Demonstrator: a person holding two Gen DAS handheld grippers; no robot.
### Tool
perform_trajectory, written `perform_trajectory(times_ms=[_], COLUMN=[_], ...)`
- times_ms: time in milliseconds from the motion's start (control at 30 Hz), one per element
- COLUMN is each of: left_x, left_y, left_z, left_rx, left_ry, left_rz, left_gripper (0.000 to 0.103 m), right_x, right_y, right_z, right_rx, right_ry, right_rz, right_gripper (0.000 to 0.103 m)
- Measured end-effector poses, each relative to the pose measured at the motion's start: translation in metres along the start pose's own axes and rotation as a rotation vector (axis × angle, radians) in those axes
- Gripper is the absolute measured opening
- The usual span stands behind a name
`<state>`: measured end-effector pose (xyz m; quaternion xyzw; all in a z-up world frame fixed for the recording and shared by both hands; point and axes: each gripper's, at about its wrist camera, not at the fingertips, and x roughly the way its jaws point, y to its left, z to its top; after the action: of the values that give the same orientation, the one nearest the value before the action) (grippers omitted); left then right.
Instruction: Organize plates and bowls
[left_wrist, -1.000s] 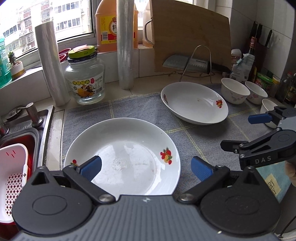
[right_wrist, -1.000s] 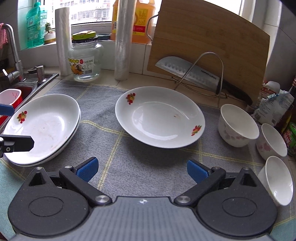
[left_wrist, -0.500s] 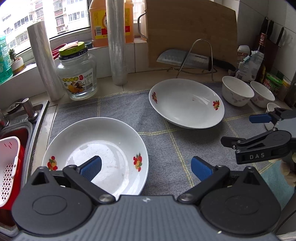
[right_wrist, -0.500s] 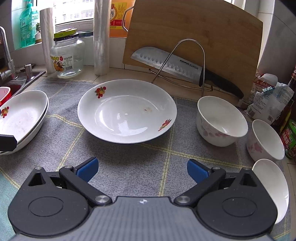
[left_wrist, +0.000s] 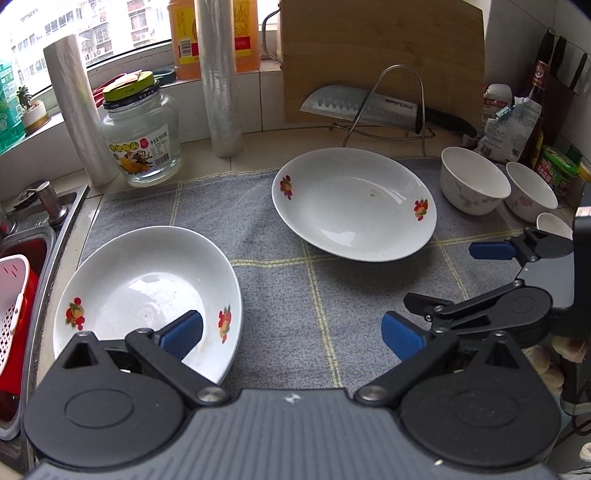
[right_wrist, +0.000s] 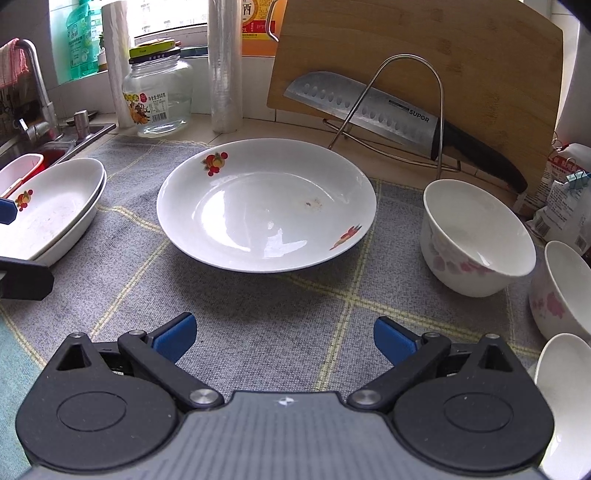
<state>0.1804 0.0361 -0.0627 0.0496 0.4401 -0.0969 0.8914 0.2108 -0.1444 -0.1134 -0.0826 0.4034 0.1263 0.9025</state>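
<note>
Two stacked white plates (left_wrist: 144, 288) (right_wrist: 48, 210) with fruit prints sit at the left of the grey mat. A third white plate (left_wrist: 354, 203) (right_wrist: 266, 206) lies alone mid-mat. Three white bowls stand at the right: a floral one (right_wrist: 476, 240) (left_wrist: 474, 181), a second (right_wrist: 565, 288) (left_wrist: 530, 192) and a third (right_wrist: 565, 398) at the near right edge. My left gripper (left_wrist: 291, 334) is open, its left pad over the stack's near rim, holding nothing. My right gripper (right_wrist: 284, 338) is open over bare mat, short of the lone plate; it also shows at the right (left_wrist: 491, 280) in the left wrist view.
A cleaver (right_wrist: 369, 107) rests on a wire stand before a wooden cutting board (right_wrist: 443, 59). A glass jar (right_wrist: 159, 96), film rolls (right_wrist: 223, 74) and an oil bottle line the back. The sink (left_wrist: 22, 258) with a red-white basket is left; bottles and packets (left_wrist: 517, 122) crowd the right.
Both grippers have moved right and forward: the stacked plates slid left in both views, and the lone plate now sits centred and closer before my right gripper. Both stay open.
</note>
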Motion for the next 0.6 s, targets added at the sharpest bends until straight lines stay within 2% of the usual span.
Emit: perform_trajectory(times_ms=[233,600], left_x=[0.015,0.035], left_y=[0.005,0.008], left_z=[0.021,0.059], left_rx=[-0.001,0.067], left_ry=[0.011,0.012], left_rz=[-0.025,-0.068], left_gripper=[0.102,0.102], right_x=[0.006,0.027], right_y=[0.002,0.010], right_z=[0.005,0.013], right_rx=[-0.009,-0.011], right_ry=[0.002,0.023], right_rz=[-0.003,0.018], right_gripper=[0.103,0.103])
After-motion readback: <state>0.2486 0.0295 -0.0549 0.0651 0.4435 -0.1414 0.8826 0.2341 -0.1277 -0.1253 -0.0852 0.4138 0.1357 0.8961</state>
